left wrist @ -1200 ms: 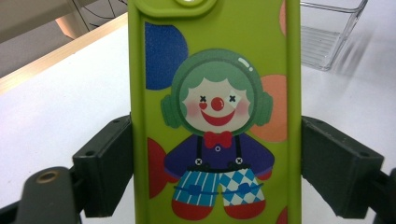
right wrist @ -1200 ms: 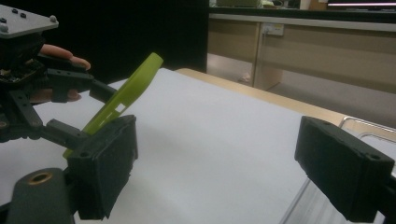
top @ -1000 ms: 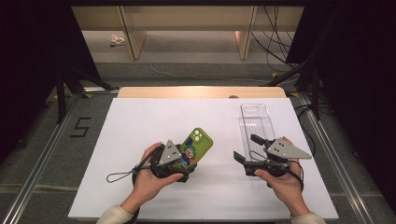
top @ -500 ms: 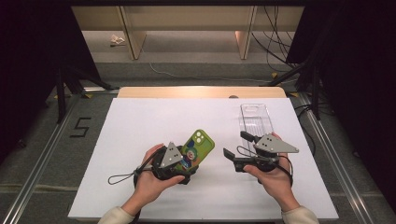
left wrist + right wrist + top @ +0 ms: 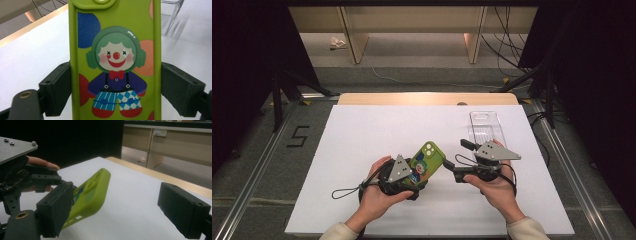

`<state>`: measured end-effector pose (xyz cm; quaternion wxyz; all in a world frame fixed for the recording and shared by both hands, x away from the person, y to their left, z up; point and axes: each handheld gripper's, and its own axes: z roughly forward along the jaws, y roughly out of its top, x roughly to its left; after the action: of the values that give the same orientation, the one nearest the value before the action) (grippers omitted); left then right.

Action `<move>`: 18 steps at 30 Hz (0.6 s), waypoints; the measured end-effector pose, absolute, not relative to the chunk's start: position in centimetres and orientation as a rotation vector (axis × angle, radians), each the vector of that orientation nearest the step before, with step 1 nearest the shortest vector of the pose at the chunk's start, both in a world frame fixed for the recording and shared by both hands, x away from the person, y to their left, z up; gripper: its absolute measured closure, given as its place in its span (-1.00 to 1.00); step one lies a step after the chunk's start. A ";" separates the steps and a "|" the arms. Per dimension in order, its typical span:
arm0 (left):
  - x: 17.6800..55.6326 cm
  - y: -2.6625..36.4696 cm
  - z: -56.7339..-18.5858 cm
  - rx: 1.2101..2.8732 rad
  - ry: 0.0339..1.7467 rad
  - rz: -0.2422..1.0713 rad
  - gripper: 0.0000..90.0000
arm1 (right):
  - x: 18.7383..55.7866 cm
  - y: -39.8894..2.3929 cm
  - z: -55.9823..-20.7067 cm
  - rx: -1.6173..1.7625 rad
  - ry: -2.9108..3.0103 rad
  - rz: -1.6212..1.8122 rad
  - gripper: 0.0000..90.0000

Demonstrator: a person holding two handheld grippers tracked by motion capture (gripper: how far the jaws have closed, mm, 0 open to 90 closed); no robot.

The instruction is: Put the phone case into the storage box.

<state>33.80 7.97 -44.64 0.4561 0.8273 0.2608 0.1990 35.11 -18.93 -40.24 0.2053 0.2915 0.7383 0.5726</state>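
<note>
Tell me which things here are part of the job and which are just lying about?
In the job:
- green phone case, clamped in the left tool
- right tool, open, turned toward it
- clear case, on the table

Lying about:
- crumpled paper on the floor
- cables at the back

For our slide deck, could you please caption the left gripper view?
Left tool clamps a green clown-print phone case by its long edges above the white table.
</note>
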 end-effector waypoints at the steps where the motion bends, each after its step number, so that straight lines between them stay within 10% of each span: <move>1: 33.8 7.9 -44.7 2.039 0.643 0.489 -0.64 | 35.1 -18.8 -40.3 0.813 2.061 1.596 -0.68; 18: 33.4 6.6 -44.7 2.036 0.617 0.482 -0.64 | 35.9 -17.6 -40.4 0.818 2.082 1.594 -0.68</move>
<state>33.35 6.64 -44.66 0.4619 0.8279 0.2507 0.1959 35.91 -17.63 -40.38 0.1962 0.2919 0.7432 0.5692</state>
